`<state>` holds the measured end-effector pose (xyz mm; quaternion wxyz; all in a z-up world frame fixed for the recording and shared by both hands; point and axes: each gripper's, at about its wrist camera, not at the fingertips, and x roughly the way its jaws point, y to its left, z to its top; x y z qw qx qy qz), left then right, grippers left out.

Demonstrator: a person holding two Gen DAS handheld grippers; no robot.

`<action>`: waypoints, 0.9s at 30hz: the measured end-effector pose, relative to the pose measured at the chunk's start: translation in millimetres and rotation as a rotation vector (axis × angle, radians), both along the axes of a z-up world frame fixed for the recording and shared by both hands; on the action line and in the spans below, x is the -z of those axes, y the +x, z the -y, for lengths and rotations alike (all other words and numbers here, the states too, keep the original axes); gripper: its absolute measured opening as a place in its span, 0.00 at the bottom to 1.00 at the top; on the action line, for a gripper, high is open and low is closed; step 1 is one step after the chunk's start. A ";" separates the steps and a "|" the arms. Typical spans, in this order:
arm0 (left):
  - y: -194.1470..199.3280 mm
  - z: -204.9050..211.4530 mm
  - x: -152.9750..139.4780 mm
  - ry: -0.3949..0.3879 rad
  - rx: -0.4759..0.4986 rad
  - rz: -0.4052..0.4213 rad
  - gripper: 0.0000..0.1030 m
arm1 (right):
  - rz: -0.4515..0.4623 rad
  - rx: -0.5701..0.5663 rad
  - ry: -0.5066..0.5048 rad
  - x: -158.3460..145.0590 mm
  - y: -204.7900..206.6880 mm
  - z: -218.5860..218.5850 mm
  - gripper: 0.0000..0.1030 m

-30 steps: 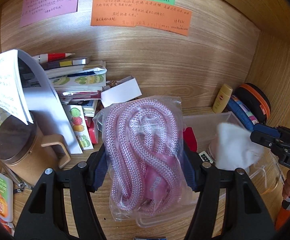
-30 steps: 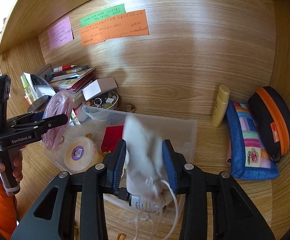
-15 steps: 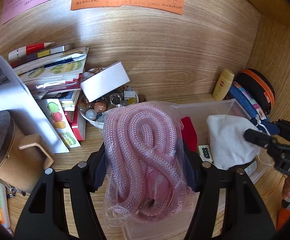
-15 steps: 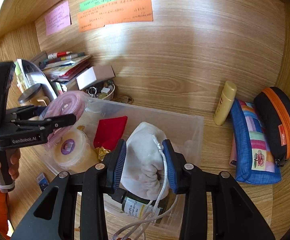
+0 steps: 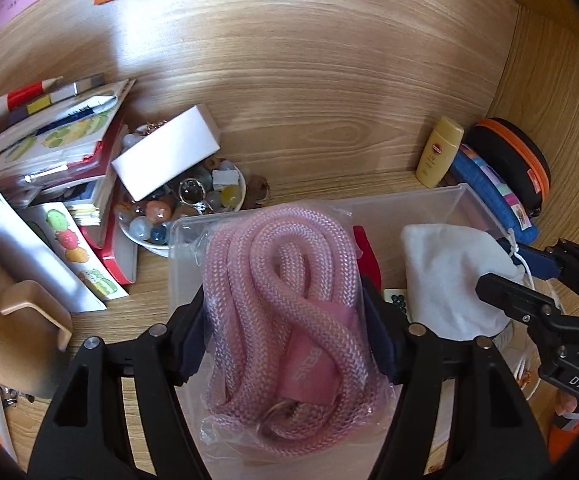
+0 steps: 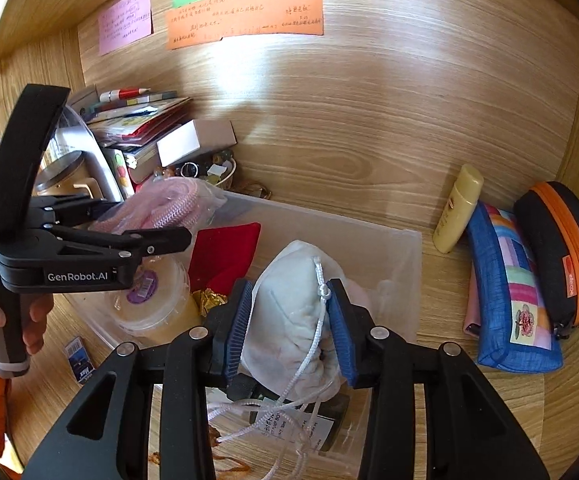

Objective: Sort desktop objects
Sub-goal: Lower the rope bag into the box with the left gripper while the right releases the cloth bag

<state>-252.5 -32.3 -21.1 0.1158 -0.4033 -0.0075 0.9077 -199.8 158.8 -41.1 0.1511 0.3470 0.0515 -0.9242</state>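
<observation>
My left gripper [image 5: 285, 340] is shut on a clear bag of coiled pink rope [image 5: 285, 312] and holds it over the left part of a clear plastic bin [image 5: 473, 204]. The rope bag also shows in the right wrist view [image 6: 169, 204]. My right gripper [image 6: 289, 328] is shut on a white drawstring pouch [image 6: 289, 300] and holds it over the bin [image 6: 401, 248], right of the rope. The pouch also shows in the left wrist view [image 5: 449, 276]. Inside the bin lie a red cloth [image 6: 225, 252], a round lidded tub [image 6: 149, 300] and a dark bottle [image 6: 309, 420].
A bowl of marbles [image 5: 181, 208] and a white box [image 5: 165, 156] sit behind the bin beside stacked books [image 5: 49, 152]. A tan mug [image 5: 13, 340] stands at the left. A yellow bottle [image 6: 457, 208], a blue striped pouch [image 6: 513, 292] and a black-orange case [image 6: 561, 252] lie at the right.
Both grippers have moved forward and down over the bin with their loads. The rope bag and the white pouch now hang lower, closer to the bin's contents.
</observation>
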 end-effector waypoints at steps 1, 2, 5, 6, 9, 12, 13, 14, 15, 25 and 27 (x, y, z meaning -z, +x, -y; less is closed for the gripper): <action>-0.1 1.0 0.4 0.005 -0.001 0.002 0.66 | 0.001 0.001 -0.006 -0.3 -0.4 -0.7 0.35; -0.1 1.1 0.5 0.007 -0.002 0.004 0.66 | 0.002 0.003 -0.010 -0.5 -0.6 -1.0 0.36; 1.6 0.6 -0.6 -0.004 -0.007 0.002 0.67 | -0.006 0.007 -0.017 -2.0 0.2 -2.2 0.47; 1.7 0.1 -0.8 -0.008 -0.008 0.002 0.67 | -0.011 0.013 -0.014 -2.3 0.5 -2.1 0.49; 3.3 0.3 -2.1 -0.020 -0.013 -0.001 0.69 | -0.032 0.018 -0.002 -4.3 2.6 -1.4 0.53; 5.1 1.8 -4.4 -0.021 -0.014 -0.001 0.71 | -0.050 0.022 0.016 -6.9 4.4 0.5 0.60; 5.1 1.9 -4.8 -0.019 -0.015 -0.002 0.72 | -0.056 0.025 0.023 -7.6 5.3 1.3 0.63; 5.9 2.5 -5.8 -0.016 -0.015 -0.003 0.72 | -0.060 0.027 0.027 -8.3 5.9 1.1 0.65; 6.7 2.5 -6.8 -0.014 -0.016 -0.006 0.72 | -0.064 0.028 0.034 -9.1 7.0 2.0 0.66; 30.7 -0.6 -27.7 -0.030 0.006 -0.081 0.88 | -0.118 0.024 0.109 -18.0 22.8 12.9 0.73; 35.8 -2.0 -31.1 -0.046 -0.001 -0.094 0.89 | -0.121 0.024 0.117 -19.2 26.2 15.2 0.75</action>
